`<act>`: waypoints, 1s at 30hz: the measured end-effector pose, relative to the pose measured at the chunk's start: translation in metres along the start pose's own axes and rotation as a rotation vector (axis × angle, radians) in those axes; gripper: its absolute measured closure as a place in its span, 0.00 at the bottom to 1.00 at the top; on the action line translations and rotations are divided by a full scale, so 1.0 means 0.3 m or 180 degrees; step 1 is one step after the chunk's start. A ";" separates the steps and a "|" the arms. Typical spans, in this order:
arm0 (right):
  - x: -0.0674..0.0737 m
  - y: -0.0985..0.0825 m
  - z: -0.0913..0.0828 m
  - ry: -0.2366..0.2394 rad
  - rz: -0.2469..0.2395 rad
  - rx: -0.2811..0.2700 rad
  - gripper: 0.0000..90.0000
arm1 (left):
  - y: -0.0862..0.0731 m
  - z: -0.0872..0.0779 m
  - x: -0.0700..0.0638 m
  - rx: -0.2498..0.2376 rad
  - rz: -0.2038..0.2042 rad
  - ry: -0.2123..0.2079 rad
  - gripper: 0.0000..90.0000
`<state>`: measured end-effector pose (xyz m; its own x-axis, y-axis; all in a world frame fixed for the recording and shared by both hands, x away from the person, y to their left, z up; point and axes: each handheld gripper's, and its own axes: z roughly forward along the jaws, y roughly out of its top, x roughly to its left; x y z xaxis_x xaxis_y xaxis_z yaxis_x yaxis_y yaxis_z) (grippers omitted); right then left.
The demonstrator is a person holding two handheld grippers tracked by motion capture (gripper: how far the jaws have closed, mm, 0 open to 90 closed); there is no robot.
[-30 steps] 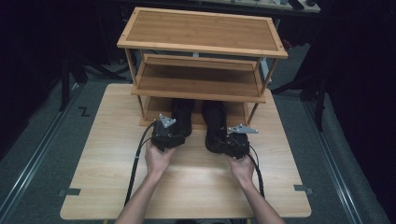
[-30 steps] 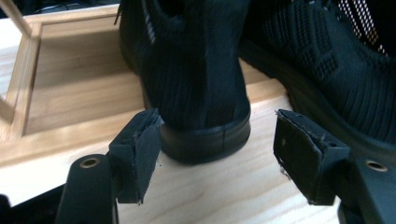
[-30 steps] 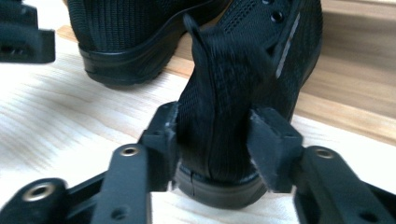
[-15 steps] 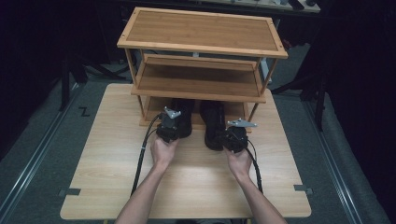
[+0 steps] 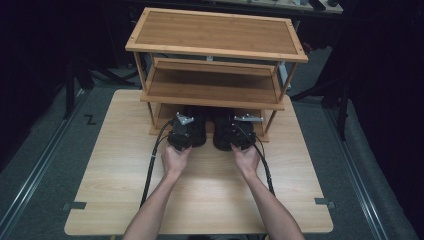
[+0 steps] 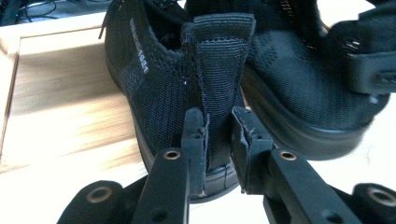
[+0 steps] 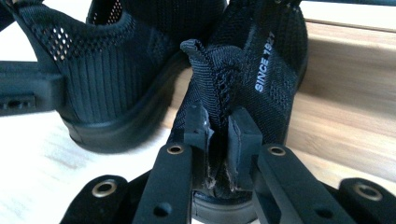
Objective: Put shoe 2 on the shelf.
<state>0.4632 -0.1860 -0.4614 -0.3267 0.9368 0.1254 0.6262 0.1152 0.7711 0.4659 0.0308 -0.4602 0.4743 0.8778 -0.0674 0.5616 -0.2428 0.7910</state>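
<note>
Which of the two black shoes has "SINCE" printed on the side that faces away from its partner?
Both do. The left shoe bears it on its outer left side, the right shoe on its outer right side, beside each heel tab.

Staged recording bay in a lab or studio, not a lived-in room.

A pale wooden table (image 5: 125,200) stands alone on grey carpeted floor (image 5: 45,165); on its far half sits a small three-tier bamboo rack (image 5: 215,35), the one household-looking piece. Around the rack everything falls to near black, with dark stand legs (image 5: 75,80) left of it and more dark framing (image 5: 345,100) to its right. A metal floor rail (image 5: 30,175) runs diagonally left of the rack, another rail (image 5: 360,175) to its right. Tape marks sit on the table's near corners (image 5: 74,205), and a drawn mark (image 5: 90,119) lies on the floor left of the rack.
</note>
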 end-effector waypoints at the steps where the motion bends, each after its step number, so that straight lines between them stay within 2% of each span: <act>1: 0.003 0.005 0.006 -0.0001 0.0008 0.0005 0.89 | 0.004 0.003 -0.002 0.0000 0.0005 -0.0007 0.85; 6: 0.011 0.031 0.052 -0.0004 0.0096 0.0008 0.89 | 0.009 0.014 -0.008 0.0010 -0.0008 -0.0019 0.85; 12: 0.009 0.044 0.081 0.0025 0.0123 -0.0027 0.86 | 0.012 0.016 -0.002 0.0012 0.0009 -0.0032 0.84; 15: 0.007 0.045 0.074 0.0067 0.0129 -0.0066 0.71 | 0.011 0.008 0.002 -0.0026 -0.0027 -0.0047 0.75; 17: 0.001 0.043 0.054 0.0118 0.0135 -0.0073 0.56 | 0.003 -0.012 0.006 -0.0053 -0.0022 -0.0092 0.60; 19: -0.009 0.023 0.006 0.0146 0.0070 -0.0172 0.49 | -0.018 -0.039 0.014 -0.0100 -0.0012 -0.0103 0.50; 21: -0.024 -0.007 -0.042 0.0223 0.0063 -0.0229 0.47 | -0.053 -0.073 0.027 -0.0112 -0.0029 -0.0149 0.45; 23: -0.051 -0.063 -0.098 0.0288 0.0001 -0.0239 0.47 | -0.111 -0.113 0.046 -0.0101 -0.0067 -0.0232 0.41; 25: -0.083 -0.129 -0.134 0.0263 -0.0047 -0.0173 0.47 | -0.180 -0.141 0.061 -0.0058 -0.0084 -0.0254 0.40; 26: -0.102 -0.166 -0.146 0.0217 -0.0078 -0.0129 0.47 | -0.208 -0.150 0.066 -0.0024 -0.0078 -0.0226 0.39; 28: -0.144 -0.243 -0.159 0.0053 -0.0123 -0.0027 0.47 | -0.292 -0.167 0.083 0.0081 0.0014 -0.0068 0.39; 30: -0.185 -0.304 -0.161 -0.0049 -0.0082 0.0094 0.47 | -0.356 -0.172 0.104 0.0193 0.0028 0.0073 0.38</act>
<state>0.3901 -0.2643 -0.5085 -0.3323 0.9383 0.0961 0.6384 0.1487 0.7552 0.3857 0.1056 -0.5154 0.4641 0.8846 -0.0462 0.5980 -0.2744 0.7530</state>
